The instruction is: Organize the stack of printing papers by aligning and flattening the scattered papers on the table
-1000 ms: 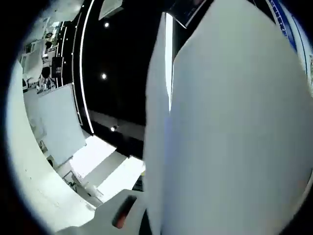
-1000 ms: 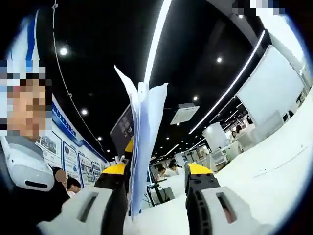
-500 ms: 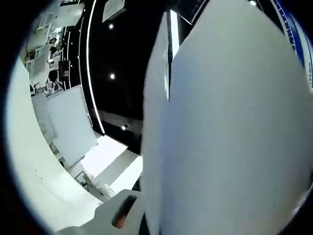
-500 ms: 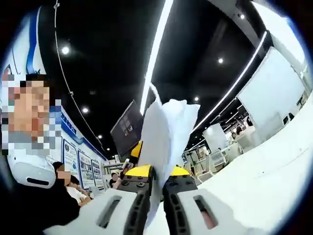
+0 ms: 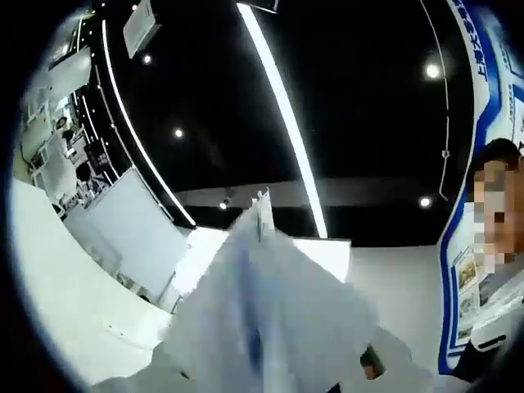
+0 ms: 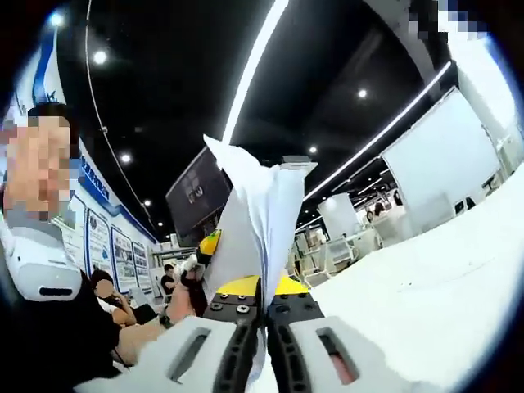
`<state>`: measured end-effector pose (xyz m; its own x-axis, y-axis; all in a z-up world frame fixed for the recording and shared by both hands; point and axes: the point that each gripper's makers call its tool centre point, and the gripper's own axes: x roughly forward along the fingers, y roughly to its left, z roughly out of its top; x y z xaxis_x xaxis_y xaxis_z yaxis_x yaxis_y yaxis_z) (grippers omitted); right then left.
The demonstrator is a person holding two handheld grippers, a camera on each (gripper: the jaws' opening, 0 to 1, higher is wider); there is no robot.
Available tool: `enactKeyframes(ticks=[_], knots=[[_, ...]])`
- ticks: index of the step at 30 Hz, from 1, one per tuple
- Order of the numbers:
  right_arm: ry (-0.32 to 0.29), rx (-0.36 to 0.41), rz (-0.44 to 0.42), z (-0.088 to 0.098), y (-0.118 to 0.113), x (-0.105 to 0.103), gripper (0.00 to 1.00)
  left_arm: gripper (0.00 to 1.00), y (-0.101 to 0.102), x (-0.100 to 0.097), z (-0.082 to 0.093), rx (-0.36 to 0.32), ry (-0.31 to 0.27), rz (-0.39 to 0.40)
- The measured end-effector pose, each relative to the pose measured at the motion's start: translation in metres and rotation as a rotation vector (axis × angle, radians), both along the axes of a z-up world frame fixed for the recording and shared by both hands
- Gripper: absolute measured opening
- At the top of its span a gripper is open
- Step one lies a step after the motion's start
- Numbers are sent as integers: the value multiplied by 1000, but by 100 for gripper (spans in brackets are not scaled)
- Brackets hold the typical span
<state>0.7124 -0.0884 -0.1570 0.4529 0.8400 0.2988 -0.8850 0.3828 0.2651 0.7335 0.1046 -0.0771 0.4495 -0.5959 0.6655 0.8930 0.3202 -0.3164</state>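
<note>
Right gripper (image 6: pixel 264 315): jaws clamped on the stack of white printing papers (image 6: pixel 260 221), held upright.
Left gripper: state cannot be told; blurred papers (image 5: pixel 270 319) cover it.

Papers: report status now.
Right gripper shut on papers, held upright off the table. Left gripper state unclear, papers blurred across its view. Nothing in the way.

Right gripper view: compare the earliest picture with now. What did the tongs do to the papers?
The right tongs closed: the jaws stood apart around the upright papers a second ago and now pinch them. In the left gripper view the papers no longer loom large. The papers remain standing on edge.
</note>
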Motion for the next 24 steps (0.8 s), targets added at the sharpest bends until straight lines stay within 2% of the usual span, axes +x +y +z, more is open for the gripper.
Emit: enactKeyframes(ticks=[3, 6, 10, 16, 22, 24], knots=[[-14, -66, -46, -3, -14, 4, 0, 15, -2, -7, -8, 56, -17, -43], [-26, -123, -66, -6, -21, 5, 0, 15, -5, -10, -26, 179, -25, -53], [-33, -184, -89, -13, -25, 7, 0, 13, -15, -16, -51, 310, -17, -79], [-38, -265, -140, -28, -26, 15, 0, 7, -25, 0, -96, 554, -2, 64], [-58, -365, -207, -50, -24, 22, 0, 9, -28, 9, -121, 660, 4, 138], [-46, -377, -210, -56, -24, 24, 0, 10, -30, 8, -128, 680, 18, 128]])
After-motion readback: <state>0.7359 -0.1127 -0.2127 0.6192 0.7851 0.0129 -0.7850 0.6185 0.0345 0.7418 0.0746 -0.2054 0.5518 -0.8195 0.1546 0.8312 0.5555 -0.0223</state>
